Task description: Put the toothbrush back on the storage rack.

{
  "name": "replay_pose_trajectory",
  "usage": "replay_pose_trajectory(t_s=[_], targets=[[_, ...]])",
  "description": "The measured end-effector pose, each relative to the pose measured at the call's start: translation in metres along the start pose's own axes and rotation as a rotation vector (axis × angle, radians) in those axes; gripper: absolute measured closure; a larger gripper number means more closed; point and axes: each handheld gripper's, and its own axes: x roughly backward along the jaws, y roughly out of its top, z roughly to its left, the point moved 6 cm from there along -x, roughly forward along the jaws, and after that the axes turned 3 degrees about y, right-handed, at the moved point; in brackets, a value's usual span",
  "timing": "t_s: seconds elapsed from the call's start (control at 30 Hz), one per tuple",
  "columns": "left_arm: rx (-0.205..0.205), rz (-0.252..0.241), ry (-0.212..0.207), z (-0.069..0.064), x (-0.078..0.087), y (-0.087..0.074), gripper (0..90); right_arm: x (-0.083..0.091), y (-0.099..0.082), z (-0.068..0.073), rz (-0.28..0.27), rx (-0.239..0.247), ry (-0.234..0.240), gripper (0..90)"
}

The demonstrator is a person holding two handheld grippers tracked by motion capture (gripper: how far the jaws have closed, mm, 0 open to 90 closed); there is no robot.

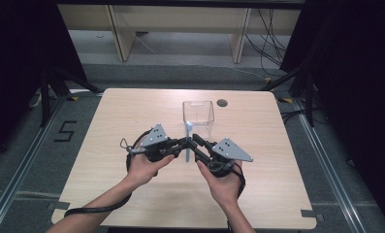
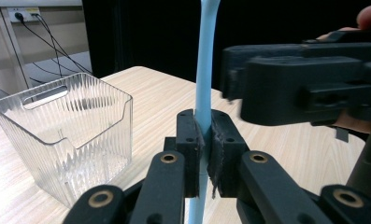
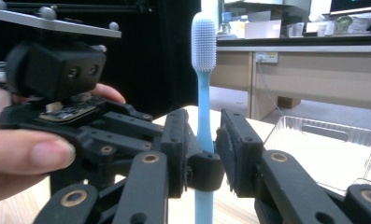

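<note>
toothbrush (image 3: 203, 70) | light blue, white bristled head | standing upright, head pointing up | hanging above the counter (image 1: 132, 116) | sitting just before the clear ribbed bin (image 1: 198, 114)

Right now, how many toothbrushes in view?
1. The light-blue plastic toothbrush stands upright, clamped in the left hand-held gripper, beside the clear ribbed plastic bin. None visible inside the bin.

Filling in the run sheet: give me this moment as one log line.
left gripper: shut on toothbrush | right gripper: jaws around handle, not pressing | toothbrush: upright, head up | clear bin: behind, apart
</note>
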Motion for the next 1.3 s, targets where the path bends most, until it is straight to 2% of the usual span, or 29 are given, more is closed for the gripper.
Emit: replay_pose_trajectory(t_s=[0.07, 0.13, 0.17, 0.27, 0.37, 0.4, 0.47, 0.6, 0.73, 0.83, 0.9, 0.97, 1.03, 1.1, 1.2, 1.23, 1.27, 1.3], targets=[[-0.01, 0.002, 0.004, -0.002, 0.0, -0.001, 82.8, -0.001, -0.001, 0.001, 0.006, -0.028, 0.005, 72.3], [-0.021, 0.004, 0.005, -0.003, -0.001, -0.001, 82.8, -0.001, -0.001, 0.0, 0.018, -0.012, -0.003, 72.3], [-0.021, 0.004, 0.005, -0.003, -0.001, -0.001, 82.8, -0.002, -0.001, 0.001, 0.009, -0.031, 0.003, 72.3], [-0.03, 0.007, 0.009, -0.004, -0.001, -0.001, 82.8, -0.003, -0.001, 0.002, 0.01, -0.037, 0.002, 72.3], [-0.036, 0.008, 0.012, -0.005, -0.002, -0.002, 82.8, -0.004, 0.0, 0.003, 0.01, -0.033, 0.004, 72.3], [-0.038, 0.0, 0.006, -0.006, -0.003, -0.002, 82.8, -0.004, 0.001, 0.001, 0.007, -0.008, -0.015, 72.6], [-0.049, 0.01, 0.012, -0.006, -0.003, -0.002, 82.8, -0.006, 0.0, 0.002, 0.009, -0.024, -0.011, 73.8], [-0.049, 0.013, 0.01, -0.008, -0.003, -0.002, 82.9, -0.006, 0.0, 0.001, 0.009, -0.022, -0.015, 76.4], [-0.057, 0.013, 0.01, -0.008, -0.003, -0.001, 82.9, -0.006, -0.001, 0.0, 0.01, -0.004, -0.02, 79.6], [-0.062, 0.015, 0.01, -0.009, -0.003, -0.001, 82.8, -0.005, -0.001, 0.001, 0.014, -0.014, -0.017, 82.8], [-0.063, 0.012, 0.011, -0.009, -0.004, -0.001, 82.8, -0.005, -0.001, 0.0, 0.001, 0.001, -0.024, 83.3], [-0.067, 0.012, 0.012, -0.009, -0.004, -0.002, 82.6, -0.003, -0.002, 0.0, 0.025, -0.01, -0.028, 83.5], [-0.072, 0.004, 0.008, -0.01, -0.005, -0.001, 82.1, -0.004, -0.001, -0.002, 0.015, 0.003, -0.027, 83.6], [-0.087, 0.017, 0.013, -0.009, -0.003, -0.002, 76.8, -0.004, -0.001, -0.001, 0.017, -0.015, -0.025, 83.7], [-0.103, 0.015, 0.021, -0.007, -0.001, -0.002, 69.7, -0.003, 0.0, -0.004, 0.016, -0.014, -0.026, 83.7], [-0.105, 0.012, 0.025, -0.007, 0.0, -0.002, 68.6, -0.003, 0.001, -0.007, 0.009, 0.004, -0.04, 83.7], [-0.117, 0.025, 0.029, -0.006, 0.002, -0.003, 66.1, -0.002, 0.001, -0.007, 0.018, -0.012, -0.043, 83.7], [-0.124, 0.028, 0.033, -0.006, 0.003, -0.003, 63.0, -0.002, 0.002, -0.01, 0.01, -0.008, -0.046, 83.7]])
